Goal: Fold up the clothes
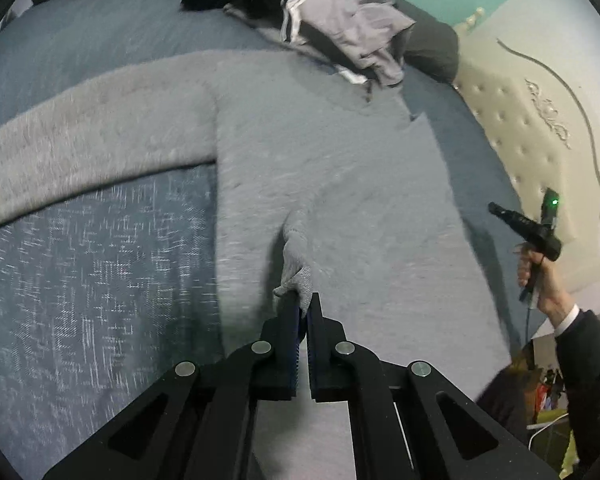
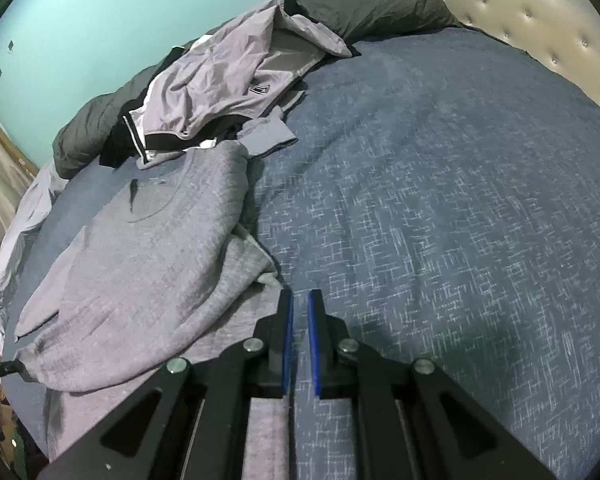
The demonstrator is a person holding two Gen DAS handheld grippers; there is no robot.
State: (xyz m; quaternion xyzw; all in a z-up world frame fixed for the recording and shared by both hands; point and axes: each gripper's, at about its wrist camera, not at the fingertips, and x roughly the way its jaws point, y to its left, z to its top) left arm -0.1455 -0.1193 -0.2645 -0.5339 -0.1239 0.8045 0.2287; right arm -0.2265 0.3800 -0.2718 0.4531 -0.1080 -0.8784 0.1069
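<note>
Left wrist view: left gripper (image 1: pixel 303 305) clamped on a small pinch of the grey sweater (image 1: pixel 320 168), probably a cuff or hem corner, fabric peaking up into the fingers (image 1: pixel 290 312). Sweater spread flat across the blue bed (image 1: pixel 92 272), one sleeve stretched away to the left. Right gripper (image 1: pixel 500 213) seen from outside, held in the hand (image 1: pixel 534 268) well clear of the cloth. Unfolded clothes pile (image 1: pixel 332 28) near the far edge. Main risk: so little cloth in the pinch, likely to slip out under a hard or fast pull; dragging the whole garment instead of folding also possible.

Right wrist view: right gripper fingers (image 2: pixel 286 320) parted a little, nothing between them, hovering over the sweater's bunched edge (image 2: pixel 256 264). Rumpled side likely to get folded in as a crease unless smoothed first. Clothes pile touching the sweater's collar end, apt to snag.
</note>
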